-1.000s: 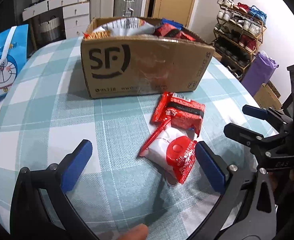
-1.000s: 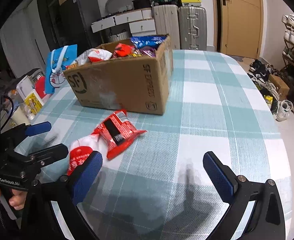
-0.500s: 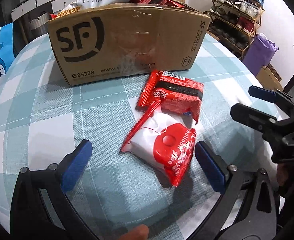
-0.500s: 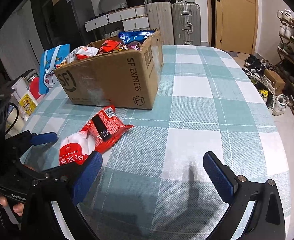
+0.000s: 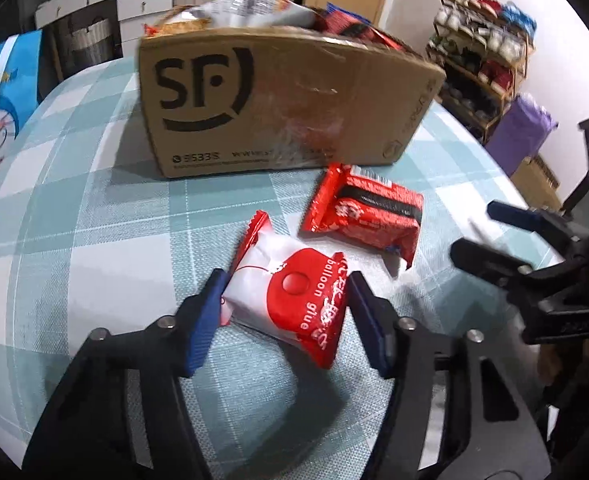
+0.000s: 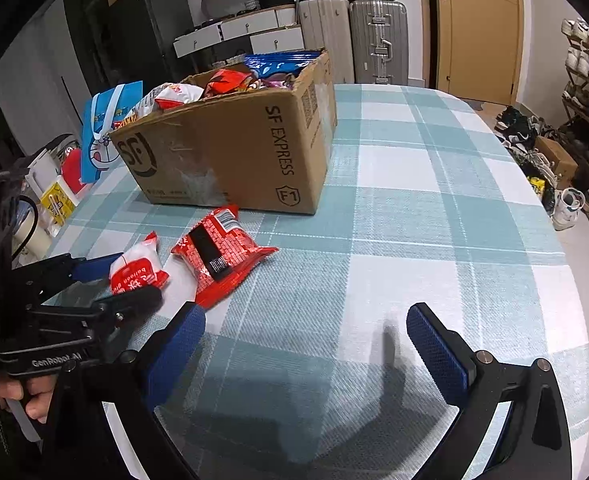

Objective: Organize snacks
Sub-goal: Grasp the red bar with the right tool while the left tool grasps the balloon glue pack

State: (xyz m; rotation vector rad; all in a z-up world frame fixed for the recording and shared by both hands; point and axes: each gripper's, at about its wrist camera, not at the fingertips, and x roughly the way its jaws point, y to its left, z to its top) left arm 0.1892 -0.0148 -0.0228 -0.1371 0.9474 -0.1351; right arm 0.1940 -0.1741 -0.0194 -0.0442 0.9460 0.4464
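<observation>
While most snacks already sit piled in the cardboard box (image 5: pixel 286 100), two packs are left out on the checked bench (image 6: pixel 414 240), so the sort looks mostly done but not finished. The left gripper (image 5: pixel 284 316) has just been closing its fingers, and the white-and-red balloon glue pack (image 5: pixel 290 292) is between them: both blue pads sit against its sides, so it reads as gripped, though the pack rests on the bench, not lifted. The red brick-pattern pack (image 5: pixel 368 216) lies just beside it, nearer the box, touching neither gripper; whether the two packs touch each other I cannot tell. The right gripper (image 6: pixel 314 344) hovers over bare cloth with fingers spread wide, holding nothing, its left pad near the red pack's corner.

Left to do, as I judge it: lift the balloon glue pack and drop it in the box, then the red pack. The box is already heaped above its rim, so space on top looks tight and a pack could slide off.
</observation>
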